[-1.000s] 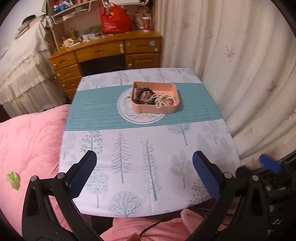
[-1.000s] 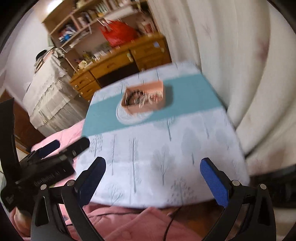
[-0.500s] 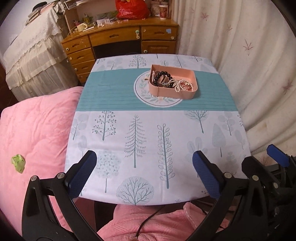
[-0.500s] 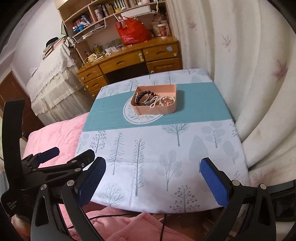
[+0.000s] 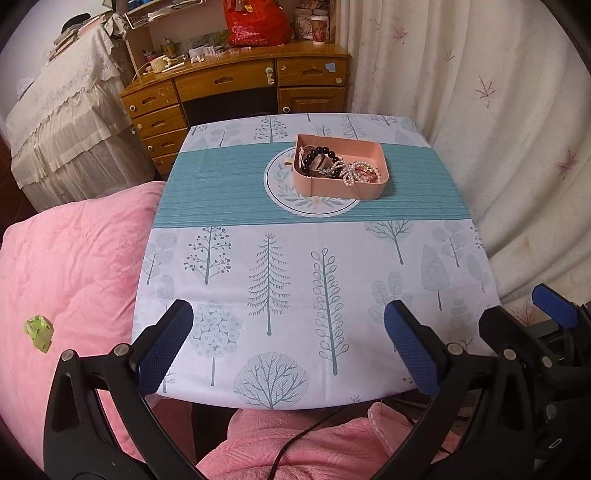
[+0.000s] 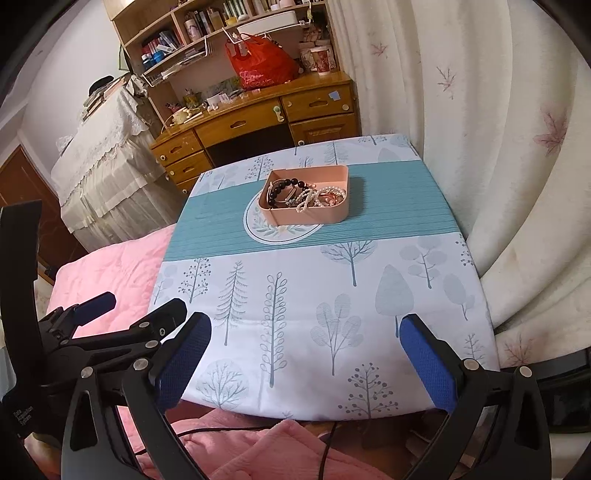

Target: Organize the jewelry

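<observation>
A pink rectangular tray (image 5: pixel 341 177) sits on the teal band of the tree-print tablecloth (image 5: pixel 295 277), partly over a round white leaf-wreath motif (image 5: pixel 291 192), toward the far half of the table. Its long axis runs across the table, left to right, slightly skewed so the right end lies a little nearer in the left wrist view. Inside it lies a tangle of jewelry: a black bead bracelet (image 5: pixel 317 157) at the left end, a white pearl strand (image 5: pixel 349 173) in the middle that drapes over the near wall, and rose-gold pieces (image 5: pixel 369 175) at the right end.

The left gripper (image 5: pixel 288 339) hovers over the near edge of the table, its blue-padded fingers (image 5: pixel 166 347) spread wide with nothing between them. The right gripper (image 6: pixel 306 354) is likewise at the near edge, jaws wide apart and empty; both are well apart from the tray. A pink quilt (image 5: pixel 74 258) lies left of the table, a cream curtain (image 5: pixel 498 129) hangs to the right, and a wooden desk (image 5: pixel 236 85) with a red plastic bag (image 5: pixel 258 24) stands beyond.
</observation>
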`<act>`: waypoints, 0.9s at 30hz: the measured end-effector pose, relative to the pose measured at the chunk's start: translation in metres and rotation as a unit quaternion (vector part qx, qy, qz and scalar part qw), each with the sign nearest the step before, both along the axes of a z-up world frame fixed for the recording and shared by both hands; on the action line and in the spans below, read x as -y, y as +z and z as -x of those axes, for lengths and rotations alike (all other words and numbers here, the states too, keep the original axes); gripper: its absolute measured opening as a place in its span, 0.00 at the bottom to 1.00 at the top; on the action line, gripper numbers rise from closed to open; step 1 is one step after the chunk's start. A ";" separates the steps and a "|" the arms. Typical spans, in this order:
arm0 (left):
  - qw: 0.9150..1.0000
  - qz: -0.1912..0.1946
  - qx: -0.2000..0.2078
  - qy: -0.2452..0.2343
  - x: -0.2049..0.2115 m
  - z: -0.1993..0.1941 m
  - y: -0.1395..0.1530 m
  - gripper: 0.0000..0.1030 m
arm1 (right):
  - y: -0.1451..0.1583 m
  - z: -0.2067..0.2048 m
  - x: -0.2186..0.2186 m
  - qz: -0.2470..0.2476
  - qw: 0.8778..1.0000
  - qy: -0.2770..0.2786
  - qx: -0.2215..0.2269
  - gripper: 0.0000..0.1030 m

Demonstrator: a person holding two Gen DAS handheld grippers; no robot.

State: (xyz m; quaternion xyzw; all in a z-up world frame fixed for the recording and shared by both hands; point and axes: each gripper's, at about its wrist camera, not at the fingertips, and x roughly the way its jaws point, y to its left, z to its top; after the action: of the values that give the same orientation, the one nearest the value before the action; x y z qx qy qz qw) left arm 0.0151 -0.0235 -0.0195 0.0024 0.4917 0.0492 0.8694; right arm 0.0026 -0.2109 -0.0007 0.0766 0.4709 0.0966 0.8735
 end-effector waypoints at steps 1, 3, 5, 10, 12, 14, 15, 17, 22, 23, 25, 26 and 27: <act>1.000 -0.002 0.001 0.000 0.001 0.000 0.001 1.00 | 0.001 0.000 0.001 0.000 1.000 0.000 0.001 1.00; 1.000 -0.006 0.004 -0.001 0.003 0.001 0.003 1.00 | 0.001 0.001 0.003 0.000 1.000 0.000 0.003 1.00; 1.000 -0.010 0.006 -0.001 0.005 0.001 0.004 1.00 | 0.002 0.001 0.003 0.001 1.000 0.000 0.004 1.00; 1.000 -0.013 0.007 0.000 0.007 0.001 0.006 0.99 | 0.002 0.001 0.004 0.002 1.000 0.000 0.005 1.00; 1.000 -0.016 0.008 0.003 0.010 0.001 0.007 0.99 | 0.002 0.002 0.004 0.002 1.000 0.001 0.005 1.00; 1.000 -0.017 0.008 0.004 0.011 0.001 0.007 0.99 | 0.002 0.002 0.003 0.001 1.000 -0.001 0.005 1.00; 1.000 -0.018 0.008 0.005 0.013 0.001 0.007 0.99 | 0.002 0.002 0.003 0.002 1.000 0.000 0.005 1.00; 1.000 -0.019 0.009 0.007 0.016 0.001 0.008 0.99 | 0.002 0.003 0.001 0.002 1.000 -0.001 0.005 1.00; 1.000 -0.020 0.007 0.007 0.017 0.001 0.008 0.99 | 0.001 0.003 0.002 0.002 1.000 -0.002 0.004 1.00; 1.000 -0.020 0.006 0.008 0.018 0.001 0.008 0.99 | 0.001 0.003 0.003 0.001 1.000 -0.001 0.003 1.00; 1.000 -0.020 0.007 0.008 0.018 0.001 0.008 0.99 | 0.002 0.001 0.006 0.000 1.000 0.000 0.001 1.00; 1.000 -0.021 0.006 0.009 0.020 0.001 0.007 0.99 | 0.002 0.000 0.008 -0.001 1.000 0.001 0.000 1.00; 1.000 -0.022 0.005 0.010 0.021 0.000 0.007 0.99 | 0.002 -0.001 0.009 -0.001 1.000 0.001 0.000 1.00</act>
State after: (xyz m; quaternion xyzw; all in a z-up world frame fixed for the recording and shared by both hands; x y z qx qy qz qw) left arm 0.0148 -0.0445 -0.0124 0.0162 0.4858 0.0681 0.8713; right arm 0.0032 -0.2201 0.0011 0.0771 0.4713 0.0983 0.8731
